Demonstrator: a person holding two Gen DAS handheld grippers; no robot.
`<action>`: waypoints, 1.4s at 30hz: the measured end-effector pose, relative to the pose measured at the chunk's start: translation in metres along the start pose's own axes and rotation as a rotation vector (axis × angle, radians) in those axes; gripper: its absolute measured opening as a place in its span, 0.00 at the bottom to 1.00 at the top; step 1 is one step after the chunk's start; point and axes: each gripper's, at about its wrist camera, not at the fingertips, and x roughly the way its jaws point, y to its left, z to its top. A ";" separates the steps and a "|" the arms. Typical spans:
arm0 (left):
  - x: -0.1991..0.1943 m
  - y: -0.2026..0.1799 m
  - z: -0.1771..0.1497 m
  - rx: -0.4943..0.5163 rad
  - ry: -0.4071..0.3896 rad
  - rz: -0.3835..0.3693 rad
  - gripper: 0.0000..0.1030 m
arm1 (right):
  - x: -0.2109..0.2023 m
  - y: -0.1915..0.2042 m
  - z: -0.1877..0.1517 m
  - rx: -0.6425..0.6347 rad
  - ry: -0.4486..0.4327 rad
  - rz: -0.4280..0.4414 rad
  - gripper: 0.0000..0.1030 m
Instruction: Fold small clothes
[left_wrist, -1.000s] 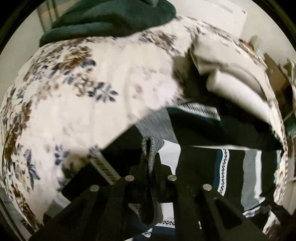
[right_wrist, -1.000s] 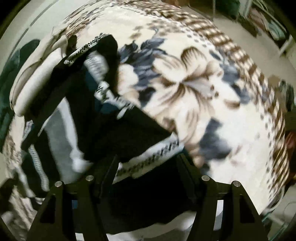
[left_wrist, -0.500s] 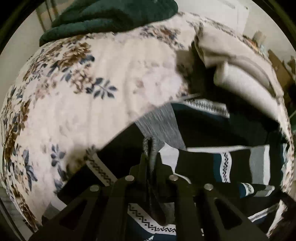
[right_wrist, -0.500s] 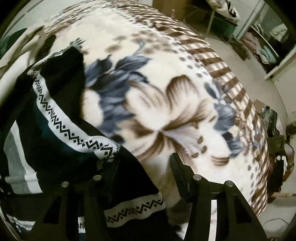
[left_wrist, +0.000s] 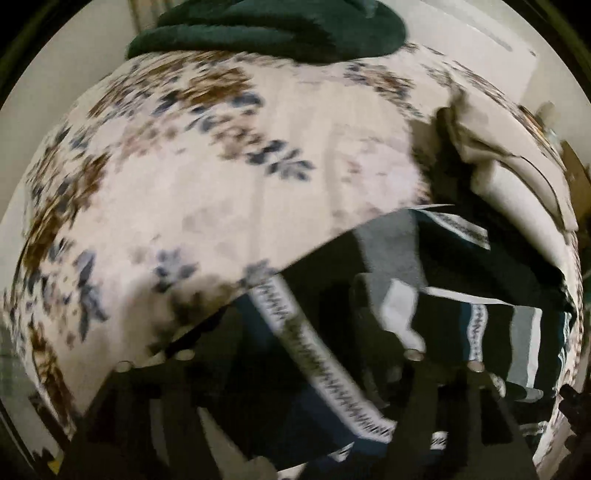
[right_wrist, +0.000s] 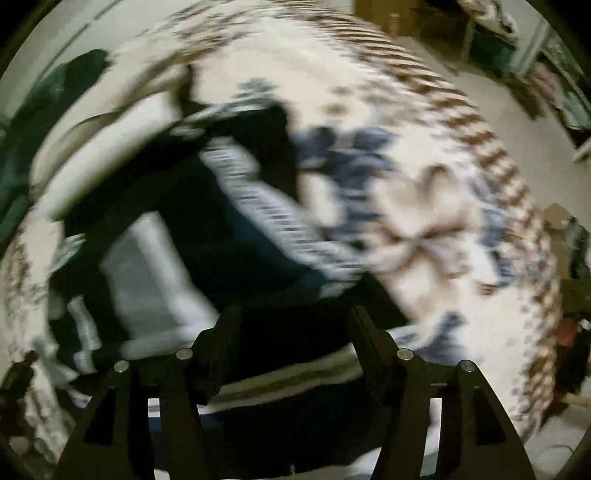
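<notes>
Cream fleece blanket with brown and slate-blue floral print (left_wrist: 229, 192) covers the surface, filling most of both views; in the right wrist view its edge carries a brown dashed border (right_wrist: 476, 147). Dark green plush fabric heap (left_wrist: 266, 29) lies at top centre of the left wrist view, on the blanket's far edge. Pale plain wall (left_wrist: 48, 92) at upper left. Beige floor (right_wrist: 524, 122) at upper right of the right wrist view, with blurred cluttered shelving (right_wrist: 554, 74) beyond it.
</notes>
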 end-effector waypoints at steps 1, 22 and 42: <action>-0.003 0.011 -0.003 -0.025 0.001 -0.001 0.67 | 0.006 0.020 0.000 -0.038 0.014 0.034 0.67; -0.030 0.271 -0.227 -0.842 0.218 -0.038 0.67 | 0.031 0.151 -0.060 -0.267 0.202 -0.044 0.67; -0.027 0.247 -0.177 -0.828 0.004 0.088 0.09 | 0.045 0.169 -0.087 -0.224 0.155 -0.080 0.67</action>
